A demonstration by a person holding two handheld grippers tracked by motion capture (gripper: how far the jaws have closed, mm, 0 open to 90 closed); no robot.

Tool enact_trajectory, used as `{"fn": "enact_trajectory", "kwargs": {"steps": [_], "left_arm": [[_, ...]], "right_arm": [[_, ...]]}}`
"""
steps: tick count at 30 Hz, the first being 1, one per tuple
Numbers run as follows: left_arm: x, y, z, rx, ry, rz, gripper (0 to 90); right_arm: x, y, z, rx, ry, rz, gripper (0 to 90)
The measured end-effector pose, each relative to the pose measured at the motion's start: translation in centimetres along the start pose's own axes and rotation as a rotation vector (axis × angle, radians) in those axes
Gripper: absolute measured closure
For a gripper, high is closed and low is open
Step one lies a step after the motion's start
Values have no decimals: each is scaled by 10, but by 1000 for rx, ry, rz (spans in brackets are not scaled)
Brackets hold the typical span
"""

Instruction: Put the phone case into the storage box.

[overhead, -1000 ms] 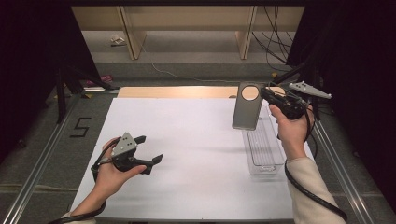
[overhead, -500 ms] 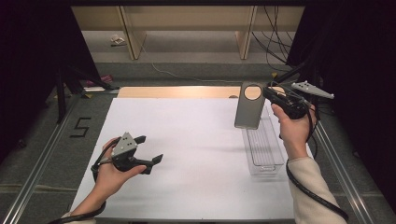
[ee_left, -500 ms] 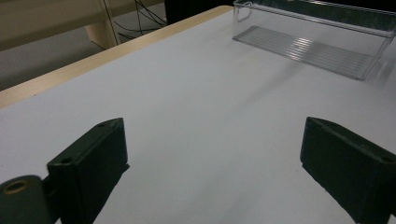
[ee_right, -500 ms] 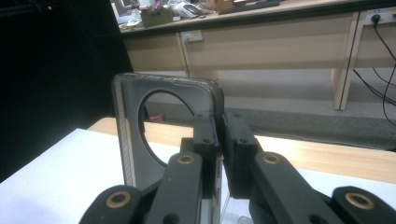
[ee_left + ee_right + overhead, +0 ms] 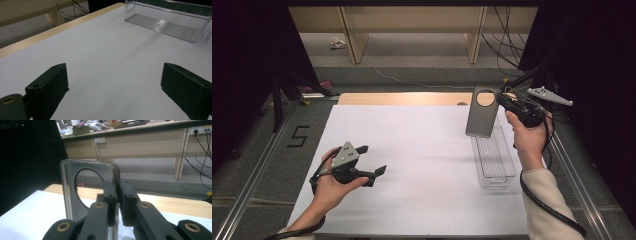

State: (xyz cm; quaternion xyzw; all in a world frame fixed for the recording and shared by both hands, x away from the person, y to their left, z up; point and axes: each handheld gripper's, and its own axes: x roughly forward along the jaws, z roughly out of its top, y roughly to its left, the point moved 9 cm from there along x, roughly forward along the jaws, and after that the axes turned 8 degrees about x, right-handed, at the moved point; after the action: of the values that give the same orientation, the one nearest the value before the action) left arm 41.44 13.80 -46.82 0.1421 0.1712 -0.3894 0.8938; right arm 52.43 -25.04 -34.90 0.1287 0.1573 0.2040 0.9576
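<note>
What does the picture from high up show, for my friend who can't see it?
A person's right gripper holds a flat grey phone case with a round hole upright over a clear plastic tray on a white table. The left gripper is open above the table, holding nothing.

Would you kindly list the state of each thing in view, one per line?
Phone case: held upright in the air above the tray's far end.
Clear tray: empty, flat on the table.
Right gripper: shut on the case's edge.
Left gripper: open, holding nothing.
</note>
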Motion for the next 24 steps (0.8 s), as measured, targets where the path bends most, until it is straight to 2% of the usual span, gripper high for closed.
{"fn": "enact_trajectory", "kwargs": {"steps": [24], "left_arm": [[0, 0, 0, 0, -1, 1, 71]], "right_arm": [[-3, -7, 3, -3, -13, -21, 851]]}}
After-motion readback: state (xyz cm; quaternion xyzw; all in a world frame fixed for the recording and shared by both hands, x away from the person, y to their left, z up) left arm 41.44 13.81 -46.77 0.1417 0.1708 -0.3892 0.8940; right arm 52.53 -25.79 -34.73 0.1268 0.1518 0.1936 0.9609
